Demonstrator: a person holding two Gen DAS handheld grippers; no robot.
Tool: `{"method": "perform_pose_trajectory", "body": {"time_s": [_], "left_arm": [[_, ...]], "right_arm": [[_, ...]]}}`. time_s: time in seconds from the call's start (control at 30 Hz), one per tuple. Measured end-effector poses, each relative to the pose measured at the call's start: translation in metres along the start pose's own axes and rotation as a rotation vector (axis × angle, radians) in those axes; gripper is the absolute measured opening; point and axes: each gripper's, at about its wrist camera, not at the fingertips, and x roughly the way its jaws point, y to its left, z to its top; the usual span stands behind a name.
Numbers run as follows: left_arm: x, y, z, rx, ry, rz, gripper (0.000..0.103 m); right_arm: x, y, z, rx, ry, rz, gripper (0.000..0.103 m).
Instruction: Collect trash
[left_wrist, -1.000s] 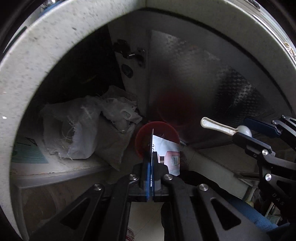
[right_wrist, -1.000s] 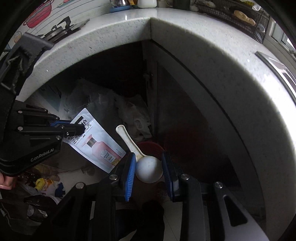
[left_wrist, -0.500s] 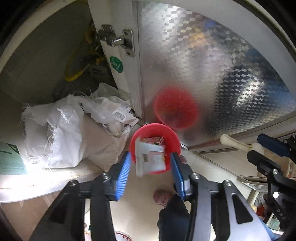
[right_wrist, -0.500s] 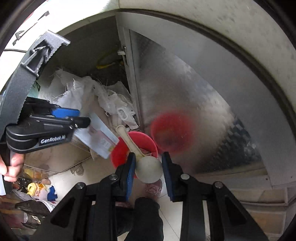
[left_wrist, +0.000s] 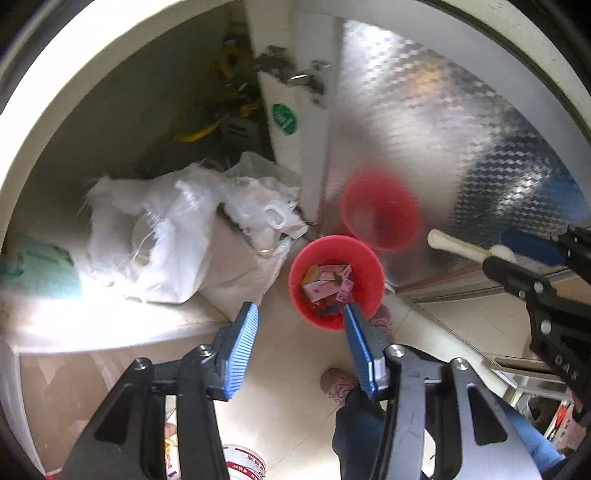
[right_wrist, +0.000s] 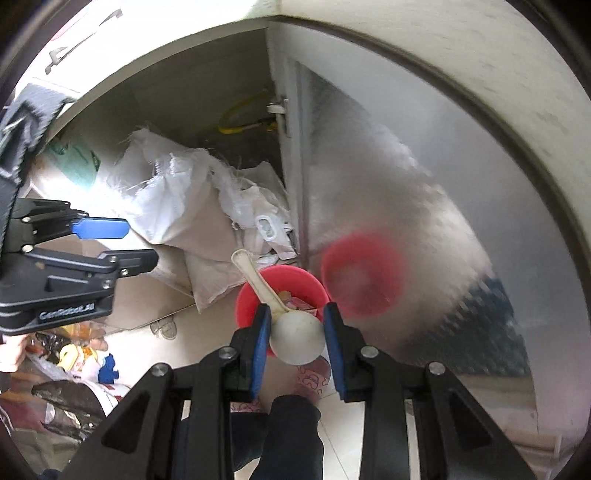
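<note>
A red bucket (left_wrist: 364, 280) stands on the floor by a cabinet door, with several packets of trash (left_wrist: 327, 282) inside. My left gripper (left_wrist: 301, 314) is open and empty above the bucket's near rim. My right gripper (right_wrist: 297, 321) is shut on the bowl of a white plastic spoon (right_wrist: 295, 338), whose handle points up over the red bucket (right_wrist: 251, 295). The spoon also shows at the right of the left wrist view (left_wrist: 458, 245).
White woven sacks (left_wrist: 162, 236) fill the open cabinet at left. A shiny patterned cabinet door (left_wrist: 443, 147) reflects the bucket. The person's slippered feet (left_wrist: 338, 380) stand below. More clutter and bags (right_wrist: 74, 362) lie on the floor at left.
My left gripper opened and let go of the pink-printed packet, which dropped into the red bucket. Both grippers moved down toward the bucket. The right gripper still holds the spoon.
</note>
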Motion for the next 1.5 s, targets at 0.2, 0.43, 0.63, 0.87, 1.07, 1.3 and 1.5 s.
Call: {"method": "perform_pose_trajectory", "body": {"time_s": [0.2,0.43,0.63,0.87,1.07,1.3,1.5], "left_arm": [[-0.001,0.022,-0.022,-0.081,-0.005,0.032,0.088],[0.02,0.048,-0.047,-0.208,0.015,0.066,0.099],[0.037,0.054,-0.06,-0.257,0.02,0.096,0.103],[0.032,0.055,-0.07,-0.3,0.031,0.102,0.102],[-0.021,0.053,-0.07,-0.328,0.023,0.125,0.102],[-0.118,0.045,-0.044,-0.323,-0.069,0.147,0.102],[-0.193,0.037,-0.019,-0.283,-0.187,0.14,0.103]], "right_arm": [[0.017,0.012,0.009,-0.086,0.012,0.042,0.027],[0.051,0.027,0.019,-0.185,0.024,0.069,0.027],[0.082,0.035,0.019,-0.243,0.052,0.054,0.027],[0.08,0.044,0.01,-0.314,0.06,0.022,0.066],[0.021,0.045,0.013,-0.306,0.03,0.072,0.066],[-0.076,0.039,0.038,-0.282,-0.053,0.076,0.075],[-0.163,0.027,0.059,-0.232,-0.176,0.032,0.082]]}}
